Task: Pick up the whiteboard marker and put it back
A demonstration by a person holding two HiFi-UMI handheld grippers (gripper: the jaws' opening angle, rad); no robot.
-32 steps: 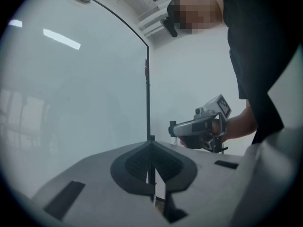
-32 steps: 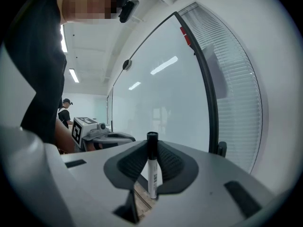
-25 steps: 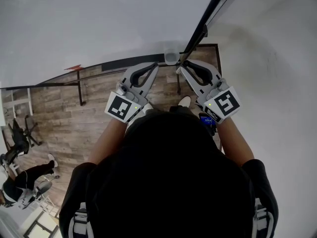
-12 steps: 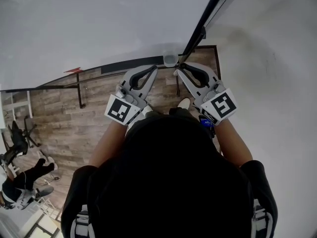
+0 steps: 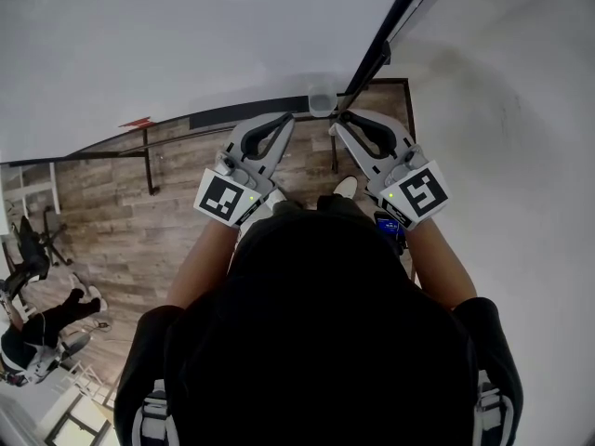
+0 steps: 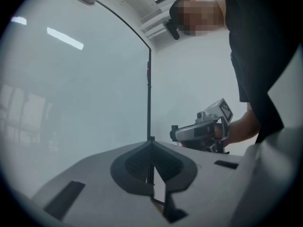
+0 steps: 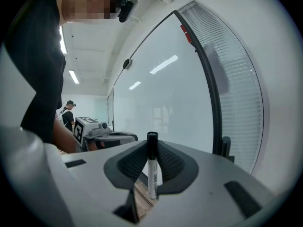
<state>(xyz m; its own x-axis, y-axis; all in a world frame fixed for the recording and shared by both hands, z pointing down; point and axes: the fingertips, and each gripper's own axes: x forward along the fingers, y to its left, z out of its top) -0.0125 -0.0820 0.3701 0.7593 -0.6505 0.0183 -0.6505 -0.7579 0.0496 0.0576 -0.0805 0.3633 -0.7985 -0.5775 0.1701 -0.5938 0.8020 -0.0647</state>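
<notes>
A whiteboard marker (image 7: 152, 167), white with a black cap, stands upright between the pads of my right gripper (image 7: 152, 148), which is shut on it. In the head view that gripper (image 5: 340, 126) points at the lower right corner of the whiteboard (image 5: 186, 45), by its black frame (image 5: 386, 35). A small grey holder (image 5: 322, 103) sits on the board's bottom rail between the two grippers. My left gripper (image 5: 284, 121) is held level beside the right one. In the left gripper view its pads (image 6: 142, 162) meet at the tip with nothing between them.
A white wall (image 5: 502, 110) stands to the right of the board, and window blinds (image 7: 236, 79) show behind the frame. Below is wooden floor (image 5: 112, 212). A person sits by a chair at the lower left (image 5: 37, 333); another stands far off (image 7: 68, 112).
Both grippers have kept their place with the marker still held. The seated person at the lower left has shifted their legs.
</notes>
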